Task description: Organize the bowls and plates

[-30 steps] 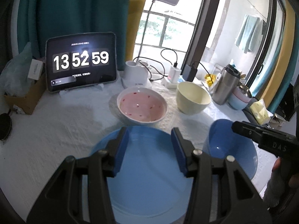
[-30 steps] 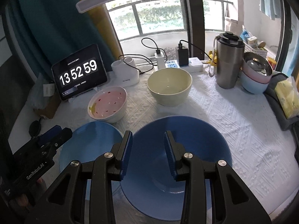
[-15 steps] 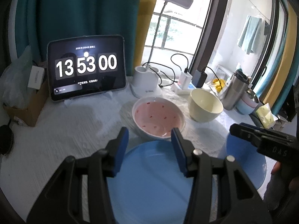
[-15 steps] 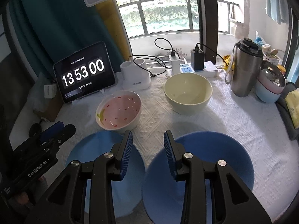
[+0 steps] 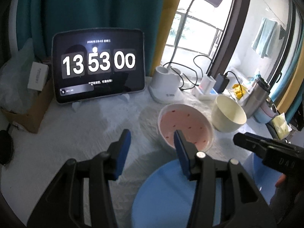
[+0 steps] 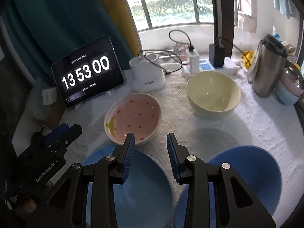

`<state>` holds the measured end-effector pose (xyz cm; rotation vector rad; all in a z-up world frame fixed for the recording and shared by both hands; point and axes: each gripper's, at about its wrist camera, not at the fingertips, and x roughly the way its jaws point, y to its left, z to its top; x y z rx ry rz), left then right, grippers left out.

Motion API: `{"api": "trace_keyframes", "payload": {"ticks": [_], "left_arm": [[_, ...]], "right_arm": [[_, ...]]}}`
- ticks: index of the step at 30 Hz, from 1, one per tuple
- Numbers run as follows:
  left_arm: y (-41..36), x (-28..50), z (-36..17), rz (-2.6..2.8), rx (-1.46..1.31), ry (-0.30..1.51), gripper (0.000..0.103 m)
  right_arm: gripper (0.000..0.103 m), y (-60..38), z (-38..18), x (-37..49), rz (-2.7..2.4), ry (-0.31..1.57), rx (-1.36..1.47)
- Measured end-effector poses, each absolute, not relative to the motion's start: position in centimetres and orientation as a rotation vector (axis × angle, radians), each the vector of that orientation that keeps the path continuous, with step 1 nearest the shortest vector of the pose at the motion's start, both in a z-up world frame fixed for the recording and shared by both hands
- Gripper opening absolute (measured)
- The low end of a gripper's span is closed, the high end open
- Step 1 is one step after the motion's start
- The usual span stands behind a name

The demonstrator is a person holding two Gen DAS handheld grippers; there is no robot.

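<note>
Fingers (image 6: 129, 155) of both grippers spread, empty, above glossy blue plate (image 6: 144, 190) and speckled pink bowl (image 6: 133, 117).

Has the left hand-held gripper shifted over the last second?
Yes. The left hand-held gripper has swung left: the blue plate that lay centred between its fingers now sits at lower right, and the tablet clock looms larger.

Two blue dishes lie nearest: one blue plate (image 6: 140, 186) and one blue bowl (image 6: 247, 171). Behind them stand one pink speckled bowl (image 6: 134, 115) and one cream bowl (image 6: 212, 93). Also on the worktop (image 6: 256, 125): one tablet clock (image 6: 85, 72), one steel flask (image 6: 269, 66), one power strip (image 6: 207, 66) and one white lamp base (image 6: 148, 76).
</note>
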<state>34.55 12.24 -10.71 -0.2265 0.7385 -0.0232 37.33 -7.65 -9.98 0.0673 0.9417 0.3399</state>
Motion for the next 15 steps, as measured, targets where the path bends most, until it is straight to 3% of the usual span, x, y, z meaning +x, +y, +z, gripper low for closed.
{"api": "trace_keyframes", "payload": {"ticks": [15], "left_arm": [[12.3,39.3,-13.6,-0.104,-0.269,0.865,0.049]], "right_arm": [[0.037,-6.0,-14.5,42.0,0.172,1.095,0.185]]}}
